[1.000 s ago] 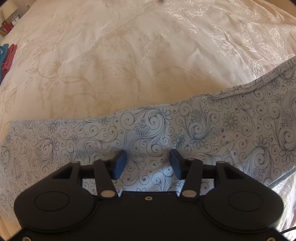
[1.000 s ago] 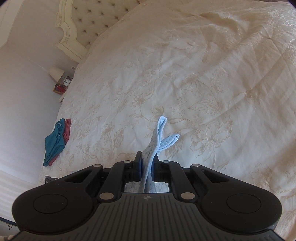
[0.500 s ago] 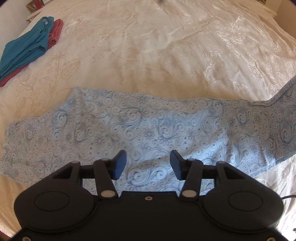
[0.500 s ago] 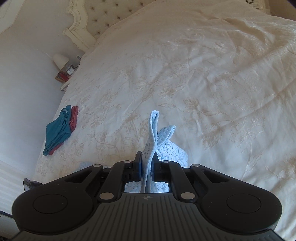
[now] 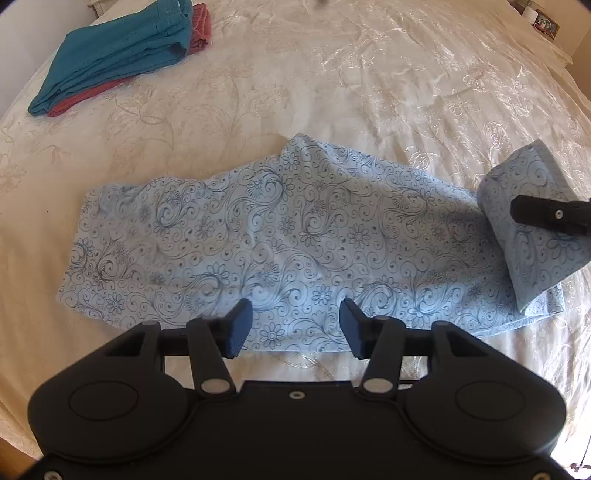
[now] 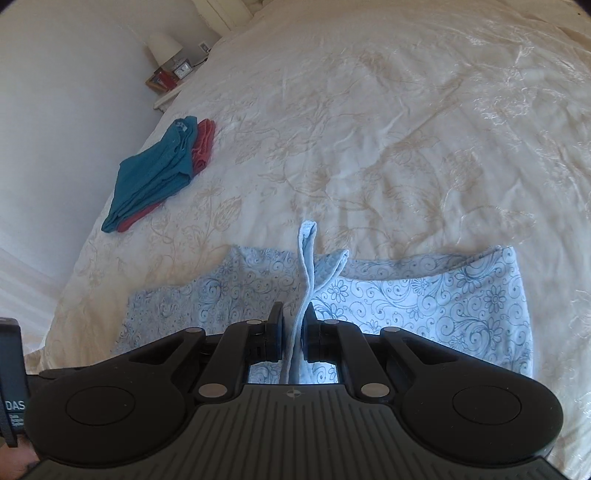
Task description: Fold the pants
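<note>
two grippers are over the bed, and much of each view is swallowed by the black tool body at the bottom. the left gripper (image 5: 295, 328) hangs with its jaws spread, nothing between them, above the near edge of the light blue floral pants (image 5: 280, 236), which lie flat across the cream embroidered bedspread (image 5: 332, 74). the right gripper (image 6: 295, 332) is clenched on a folded end of the pants (image 6: 306, 266), the cloth standing up between its pads; from the left wrist view that lifted end curls over at the far right, partly cut off by the frame. a folded teal garment (image 5: 118, 51) sits on a red one (image 5: 199, 29) near the bed's far corner, the red mostly covered. a lamp and small clock on the nightstand (image 6: 170, 77) are too small to read.
</note>
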The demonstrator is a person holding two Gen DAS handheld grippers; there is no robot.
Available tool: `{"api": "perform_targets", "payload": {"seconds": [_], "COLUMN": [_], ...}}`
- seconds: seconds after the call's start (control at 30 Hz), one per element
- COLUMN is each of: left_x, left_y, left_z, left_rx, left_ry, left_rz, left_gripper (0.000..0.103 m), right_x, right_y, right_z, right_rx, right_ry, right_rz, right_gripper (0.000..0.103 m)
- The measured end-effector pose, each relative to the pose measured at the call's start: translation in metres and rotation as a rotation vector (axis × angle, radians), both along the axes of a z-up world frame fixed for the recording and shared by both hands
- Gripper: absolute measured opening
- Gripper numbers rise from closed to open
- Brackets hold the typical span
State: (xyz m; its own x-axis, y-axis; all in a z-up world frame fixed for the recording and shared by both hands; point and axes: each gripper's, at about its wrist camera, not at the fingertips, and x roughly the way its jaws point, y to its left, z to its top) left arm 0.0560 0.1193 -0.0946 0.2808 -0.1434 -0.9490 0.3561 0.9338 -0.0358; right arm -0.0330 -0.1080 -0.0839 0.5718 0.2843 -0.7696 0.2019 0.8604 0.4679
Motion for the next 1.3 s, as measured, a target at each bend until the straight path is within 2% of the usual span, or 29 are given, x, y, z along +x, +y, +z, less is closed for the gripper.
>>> {"api": "perform_targets", "payload": {"seconds": [0.13, 0.23, 0.3, 0.4, 0.6, 0.77, 0.93, 1.03, 1.17, 1.3], "left_x": [0.009, 0.016, 0.020, 0.025, 0.028, 0.025, 0.016, 0.010, 0.006, 0.009], "left_y": [0.019, 0.026, 0.028, 0.026, 0.001, -0.036, -0.074, -0.085, -0.091, -0.091], "left_z": [-0.002, -0.003, -0.004, -0.005, -0.007, -0.011, -0.024, -0.035, -0.049, -0.057], "left_rx": [-0.006, -0.016, -0.022, -0.042, -0.073, -0.102, -0.098, -0.078, -0.026, -0.017], "left_ry": [0.008, 0.011, 0.013, 0.019, 0.032, 0.042, 0.061, 0.078, 0.080, 0.091], "left_rz": [-0.017, -0.027, -0.032, -0.043, -0.099, -0.139, -0.194, -0.217, -0.218, -0.194], "left_gripper": [0.058, 0.058, 0.058, 0.058, 0.058, 0.058, 0.058, 0.058, 0.058, 0.058], "right_x": [0.012, 0.016, 0.017, 0.012, -0.007, -0.021, -0.027, -0.019, 0.001, 0.017], "right_y": [0.039, 0.057, 0.064, 0.066, 0.026, -0.028, -0.064, -0.076, -0.080, -0.095], "right_z": [-0.020, -0.031, -0.032, -0.026, -0.017, -0.027, -0.028, -0.034, -0.051, -0.073], "right_rx": [-0.129, -0.183, -0.195, -0.170, -0.152, -0.241, -0.364, -0.291, -0.311, -0.326], "right_ry": [0.043, 0.070, 0.088, 0.070, 0.046, 0.105, 0.088, 0.075, 0.111, 0.175], "right_rz": [0.057, 0.082, 0.103, 0.117, -0.014, -0.117, -0.141, -0.079, -0.035, -0.043], "right_gripper": [0.012, 0.015, 0.019, 0.019, 0.019, 0.019, 0.019, 0.019, 0.019, 0.019]}}
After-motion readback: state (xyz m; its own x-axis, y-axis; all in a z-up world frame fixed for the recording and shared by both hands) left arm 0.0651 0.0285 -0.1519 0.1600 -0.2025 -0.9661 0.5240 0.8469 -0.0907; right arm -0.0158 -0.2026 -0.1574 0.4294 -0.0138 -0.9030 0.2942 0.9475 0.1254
